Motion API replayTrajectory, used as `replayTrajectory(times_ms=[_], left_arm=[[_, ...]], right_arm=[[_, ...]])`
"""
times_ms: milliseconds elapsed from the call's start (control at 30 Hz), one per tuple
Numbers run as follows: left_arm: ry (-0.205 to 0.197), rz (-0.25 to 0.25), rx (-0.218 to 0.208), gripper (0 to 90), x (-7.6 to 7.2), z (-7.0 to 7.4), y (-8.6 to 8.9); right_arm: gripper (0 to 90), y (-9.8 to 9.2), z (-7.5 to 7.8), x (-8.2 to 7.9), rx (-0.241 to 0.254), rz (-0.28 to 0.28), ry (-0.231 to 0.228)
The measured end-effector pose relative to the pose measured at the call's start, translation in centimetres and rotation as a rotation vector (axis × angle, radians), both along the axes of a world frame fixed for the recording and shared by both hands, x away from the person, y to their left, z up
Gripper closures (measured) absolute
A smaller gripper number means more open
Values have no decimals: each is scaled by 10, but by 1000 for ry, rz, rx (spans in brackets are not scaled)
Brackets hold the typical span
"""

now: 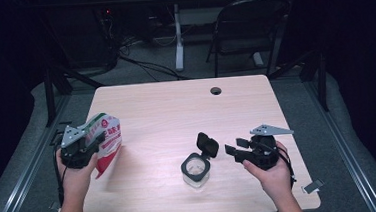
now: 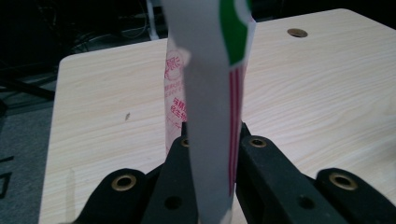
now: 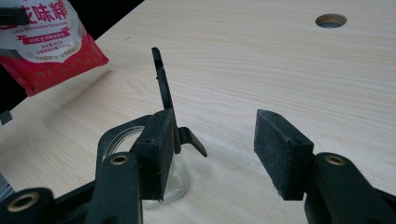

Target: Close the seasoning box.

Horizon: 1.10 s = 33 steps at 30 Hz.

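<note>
A red, white and green pouch (image 1: 107, 141) with red print hangs over the table's left edge, lifted off the wood, and my left gripper (image 1: 90, 140) is shut on it. In the left gripper view the pouch (image 2: 210, 93) stands edge-on between the pads of that gripper (image 2: 212, 140). A small glass jar (image 1: 196, 169) sits near the front middle, its black flip lid (image 1: 207, 143) standing open. My right gripper (image 1: 235, 150) is open just right of the jar with nothing between its pads. In the right gripper view this gripper (image 3: 219, 149) has the jar (image 3: 180, 179) and lid (image 3: 163, 88) beside its left jaw, and the pouch (image 3: 51, 42) shows far left.
The light wooden table (image 1: 176, 107) has a cable hole (image 1: 216, 90) near its far edge. A small metal clip (image 1: 312, 186) sits at the front right corner. A folding chair (image 1: 250, 26) and a desk leg stand beyond the table.
</note>
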<state>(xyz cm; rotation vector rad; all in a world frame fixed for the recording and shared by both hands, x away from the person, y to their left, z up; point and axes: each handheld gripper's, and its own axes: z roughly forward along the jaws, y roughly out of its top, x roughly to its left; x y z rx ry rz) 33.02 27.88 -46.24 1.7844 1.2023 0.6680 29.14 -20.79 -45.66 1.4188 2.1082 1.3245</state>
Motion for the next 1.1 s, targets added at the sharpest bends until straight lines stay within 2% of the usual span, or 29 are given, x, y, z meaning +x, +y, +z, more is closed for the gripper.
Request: replayTrajectory(times_ms=[200, 267, 467, 567, 600, 667, 733, 867, 1100], left_arm=[[3, -54, -18, 900, -2, 5, -10], [2, -64, -14, 900, -2, 6, -12], [-13, -140, -4, 900, -8, 13, -32], [-10, -180, 19, 900, -10, 14, -43], [-10, -180, 19, 900, -10, 14, -43], [-8, -222, 25, 900, -11, 14, -53], [-5, -234, 25, 900, -11, 13, -56], [9, -296, 26, 900, -12, 11, -71], [22, -359, 48, 900, -15, 7, -88]], right_arm=[[477, -1, 1, -1, 0, 3, -7], [477, -1, 2, -1, -2, 2, -7], [475, 0, 1, -2, -18, 12, -13], [475, -1, 1, -2, -22, 4, -21], [475, -1, 2, -2, -19, 1, -21], [475, -2, 2, -3, -9, -1, -26], [475, -2, 3, -4, -20, -1, -26], [475, -1, 3, -5, -18, 14, -32], [558, 2, 5, -9, -28, 42, -45]])
